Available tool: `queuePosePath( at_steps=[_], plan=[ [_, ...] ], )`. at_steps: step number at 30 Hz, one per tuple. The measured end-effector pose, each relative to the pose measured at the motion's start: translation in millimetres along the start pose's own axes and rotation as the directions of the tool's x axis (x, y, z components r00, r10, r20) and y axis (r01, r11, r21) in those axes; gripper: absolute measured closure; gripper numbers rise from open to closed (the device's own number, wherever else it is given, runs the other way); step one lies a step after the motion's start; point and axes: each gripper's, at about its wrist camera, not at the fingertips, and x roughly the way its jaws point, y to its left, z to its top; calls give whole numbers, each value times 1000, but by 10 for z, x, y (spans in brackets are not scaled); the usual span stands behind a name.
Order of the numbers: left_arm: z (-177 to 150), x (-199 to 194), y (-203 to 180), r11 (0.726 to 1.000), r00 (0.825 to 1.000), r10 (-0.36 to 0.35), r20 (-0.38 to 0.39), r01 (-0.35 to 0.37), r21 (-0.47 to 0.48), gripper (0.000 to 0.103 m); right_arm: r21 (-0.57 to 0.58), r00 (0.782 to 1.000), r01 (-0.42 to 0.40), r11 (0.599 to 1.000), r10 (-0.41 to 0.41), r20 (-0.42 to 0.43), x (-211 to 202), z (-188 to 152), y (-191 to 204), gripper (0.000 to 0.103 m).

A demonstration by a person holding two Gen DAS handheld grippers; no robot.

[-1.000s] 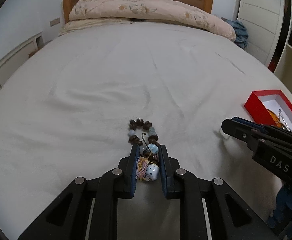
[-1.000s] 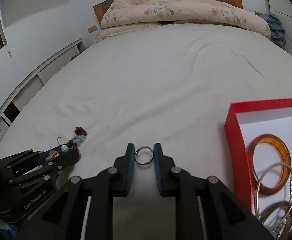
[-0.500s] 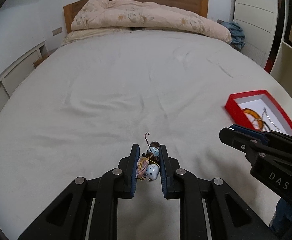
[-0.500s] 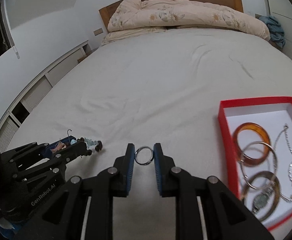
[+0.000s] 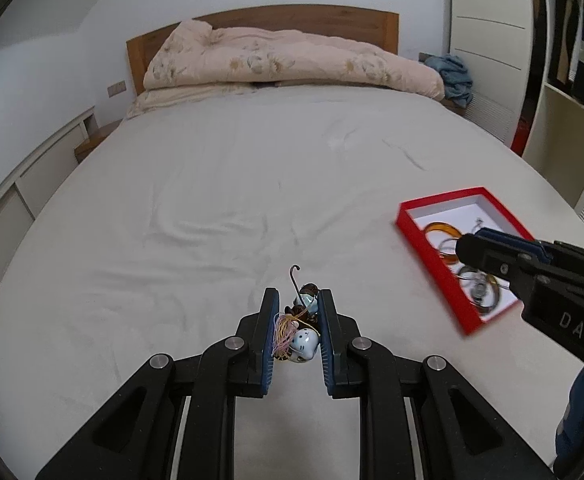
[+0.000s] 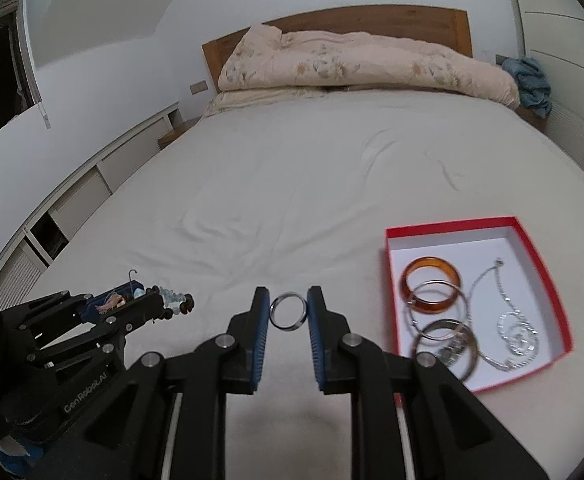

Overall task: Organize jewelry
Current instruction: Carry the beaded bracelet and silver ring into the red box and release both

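Note:
My left gripper [image 5: 297,308] is shut on a beaded bracelet [image 5: 299,332] with brown and pale blue beads, a tassel and a white charm, lifted above the bed; in the right wrist view its beads [image 6: 174,303] dangle from the left gripper [image 6: 148,300]. My right gripper [image 6: 288,307] is shut on a silver ring [image 6: 287,312], held upright between the blue pads. A red box [image 6: 534,268] with a white inside lies on the bed to the right, holding an amber bangle [image 6: 430,285], silver bangles and a silver necklace [image 6: 516,332]. In the left wrist view the right gripper [image 5: 468,244] hangs over that box [image 5: 428,242].
The white bed sheet [image 5: 228,184] spreads ahead of both grippers. A folded floral duvet [image 5: 284,62] lies against the wooden headboard [image 5: 260,20]. Low white cabinets [image 6: 72,200] line the left wall, and a wardrobe [image 5: 488,40] and shelves stand to the right.
Both grippers have risen off the bed and drawn back. The bracelet left the sheet and now hangs in the left gripper. The red box shows more fully in both views.

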Motion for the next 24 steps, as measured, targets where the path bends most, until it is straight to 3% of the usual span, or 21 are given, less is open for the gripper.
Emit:
queuePosePath(
  at_steps=[12,24],
  plan=[
    [39,-430,-471,998,999,9,35,-11,67,84,-2,998,28,1000,-28,65,-708,-44,-319,85],
    [481,-241,-1245,985,996,-51,71,39,166,84,11,986,125,992,-125,106,-1005,158,-1108,85]
  ],
)
